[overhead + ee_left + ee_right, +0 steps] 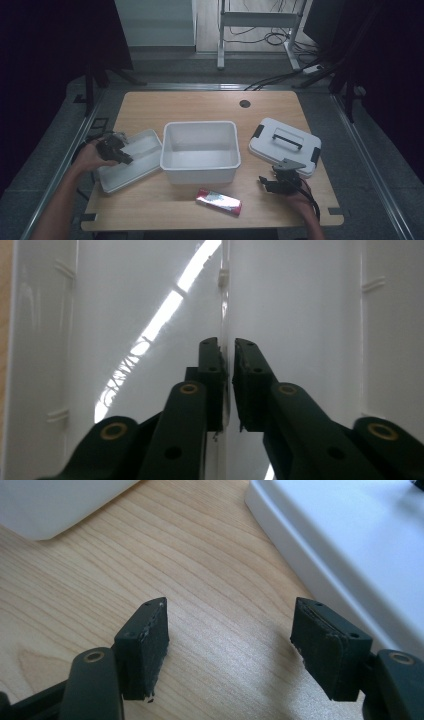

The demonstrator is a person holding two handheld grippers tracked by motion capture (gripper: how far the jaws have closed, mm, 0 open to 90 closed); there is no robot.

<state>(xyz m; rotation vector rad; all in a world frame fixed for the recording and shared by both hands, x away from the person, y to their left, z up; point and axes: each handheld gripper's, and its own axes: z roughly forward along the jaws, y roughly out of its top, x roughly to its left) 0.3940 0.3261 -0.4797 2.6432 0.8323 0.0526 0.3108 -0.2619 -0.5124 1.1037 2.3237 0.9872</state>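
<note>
A shallow white tray (142,150) lies at the table's left, beside a deep white bin (200,152) in the middle. My left gripper (122,157) reaches over the tray's left side. In the left gripper view my left gripper (229,347) is shut on a thin white wall (224,290) of the tray, pinched between the jaws. At the front right my right gripper (267,182) stands open, just in front of the white lid (285,145) with a black handle. In its own view my right gripper (232,630) holds nothing over bare wood (200,555), the lid (350,545) to its right.
A red and silver packet (218,201) lies near the front edge, between the bin and my right gripper. A round cable hole (244,103) sits at the table's back. The bin's corner (60,500) shows at the upper left of the right gripper view.
</note>
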